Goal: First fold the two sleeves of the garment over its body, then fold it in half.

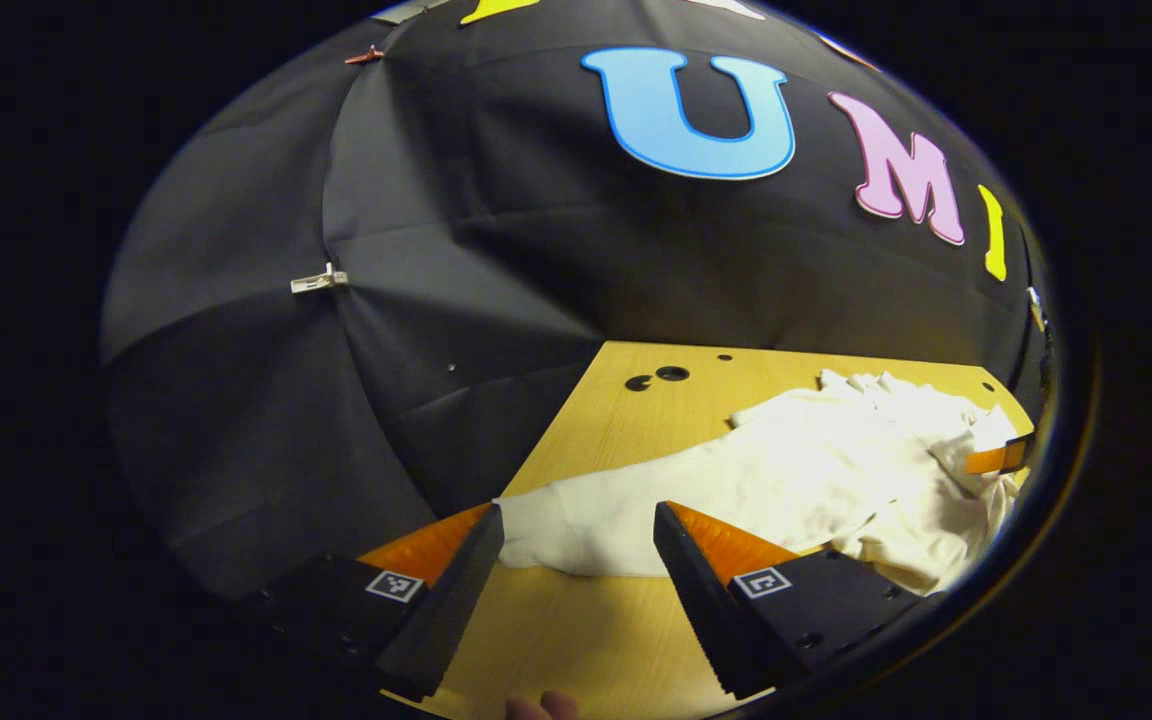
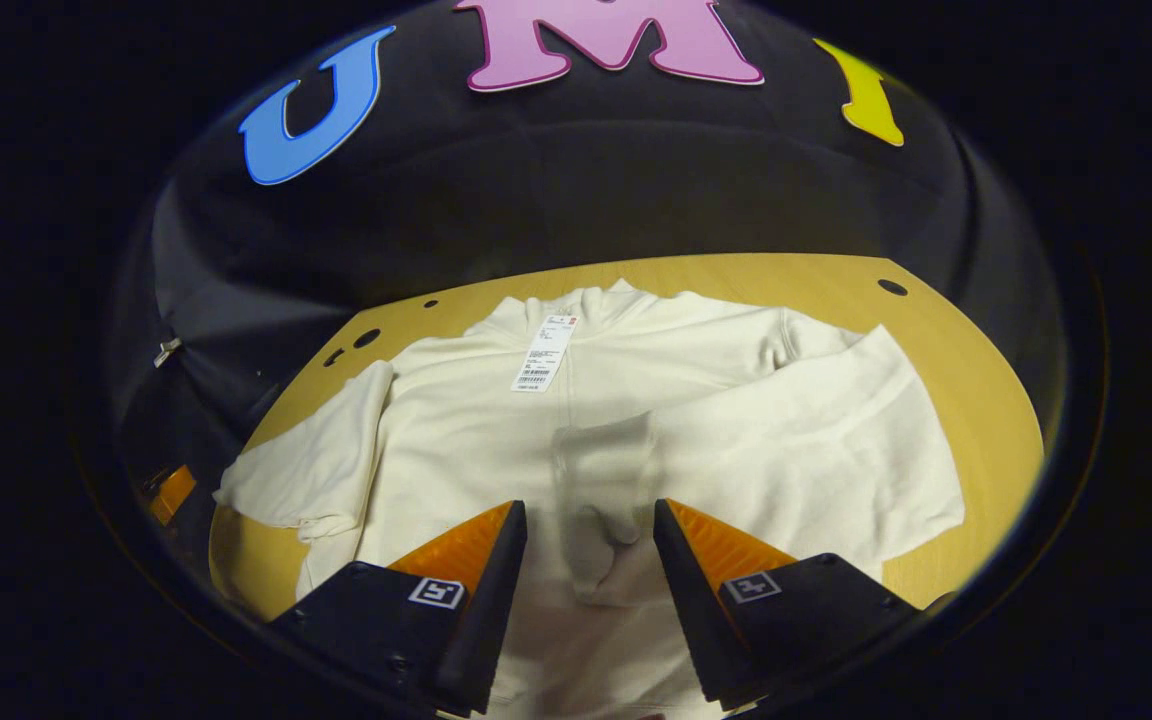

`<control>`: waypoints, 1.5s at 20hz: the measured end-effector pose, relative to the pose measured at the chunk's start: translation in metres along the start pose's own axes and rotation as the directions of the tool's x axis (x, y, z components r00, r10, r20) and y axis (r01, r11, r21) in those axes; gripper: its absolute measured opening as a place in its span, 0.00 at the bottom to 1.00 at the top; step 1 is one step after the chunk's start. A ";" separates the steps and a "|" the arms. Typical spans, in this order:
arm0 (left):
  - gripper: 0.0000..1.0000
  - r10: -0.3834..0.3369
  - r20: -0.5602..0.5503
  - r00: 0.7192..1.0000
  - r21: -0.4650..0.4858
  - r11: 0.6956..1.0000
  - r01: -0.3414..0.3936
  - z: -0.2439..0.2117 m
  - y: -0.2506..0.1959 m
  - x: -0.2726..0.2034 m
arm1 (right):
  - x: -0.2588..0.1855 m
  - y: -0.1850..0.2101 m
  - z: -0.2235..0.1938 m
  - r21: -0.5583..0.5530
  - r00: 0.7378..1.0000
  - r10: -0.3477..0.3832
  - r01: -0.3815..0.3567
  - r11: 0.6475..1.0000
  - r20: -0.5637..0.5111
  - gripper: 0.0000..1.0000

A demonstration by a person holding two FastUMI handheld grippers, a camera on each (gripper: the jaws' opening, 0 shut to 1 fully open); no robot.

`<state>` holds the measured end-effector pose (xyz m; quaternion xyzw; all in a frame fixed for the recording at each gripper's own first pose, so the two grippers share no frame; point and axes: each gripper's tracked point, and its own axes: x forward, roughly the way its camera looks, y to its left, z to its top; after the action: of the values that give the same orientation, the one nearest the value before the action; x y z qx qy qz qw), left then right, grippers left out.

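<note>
Garment [image 2: 636,400] was a cream sweatshirt lying flat on the wooden table [image 2: 976,400], collar toward the black cloth wall [image 2: 576,200] and a paper tag [image 2: 542,355] hanging at the neck. In the right gripper view we saw one sleeve [image 2: 786,440] already laid across the body, its cuff ending up between the fingers of the right tongs [image 2: 588,525]. Those tongs were spread apart with cloth under them, and we couldn't tell if either finger actually touched the fabric. The other sleeve [image 2: 316,460] was out to the side near the table's edge, a bit rumpled.

From the left gripper view, that stretched-out sleeve [image 1: 616,510] ran along the table [image 1: 586,640] with its cuff sitting right in the gap of the left tongs [image 1: 576,525], which were wide open too; the cuff end sat right by one finger, contact unclear. The rest of the sweatshirt bunched up farther off, and the tip of the other tongs [image 1: 998,457] poked in at the far side over the cloth.

Around it all: a couple of round holes [image 1: 671,373] in the tabletop near the back edge, a small white clip [image 1: 320,282] pinned on the wall cloth, and a fingertip [image 1: 542,706] peeking in at the bottom. Nothing lay on top of the garment besides its own tag.
</note>
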<state>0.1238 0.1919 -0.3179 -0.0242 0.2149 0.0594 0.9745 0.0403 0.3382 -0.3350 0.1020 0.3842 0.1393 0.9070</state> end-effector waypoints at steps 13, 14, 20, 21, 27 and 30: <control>0.99 0.069 -0.208 0.976 0.037 0.997 -0.062 -0.060 0.011 0.067 | -0.065 -0.052 0.030 0.040 0.998 -0.042 0.040 0.998 0.048 0.78; 0.99 0.059 -0.222 0.973 0.030 0.998 -0.054 -0.065 0.008 0.066 | -0.068 -0.054 0.028 0.034 0.998 -0.042 0.041 0.999 0.046 0.78; 0.22 -0.018 -0.209 0.978 0.037 0.999 0.027 -0.062 -0.012 0.070 | -0.078 -0.056 0.018 0.029 0.999 -0.018 0.018 0.999 0.027 0.78; 0.19 -0.015 -0.217 0.976 0.020 1.000 0.020 -0.061 -0.012 0.070 | -0.082 -0.056 0.016 0.025 1.000 -0.011 0.010 1.000 0.026 0.78; 0.06 0.007 -0.218 0.976 -0.001 1.000 -0.007 -0.056 -0.014 0.067 | -0.099 -0.069 0.004 0.018 1.000 0.007 -0.007 1.000 0.013 0.78; 0.06 0.005 -0.194 0.981 -0.013 1.000 -0.008 -0.046 -0.017 0.059 | -0.104 -0.077 -0.002 0.022 1.000 0.014 -0.014 1.000 0.004 0.78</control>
<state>0.1595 0.1777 -0.3839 -0.0356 0.3084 0.0615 0.9486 -0.0169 0.2317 -0.2899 0.1151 0.3832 0.1410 0.9056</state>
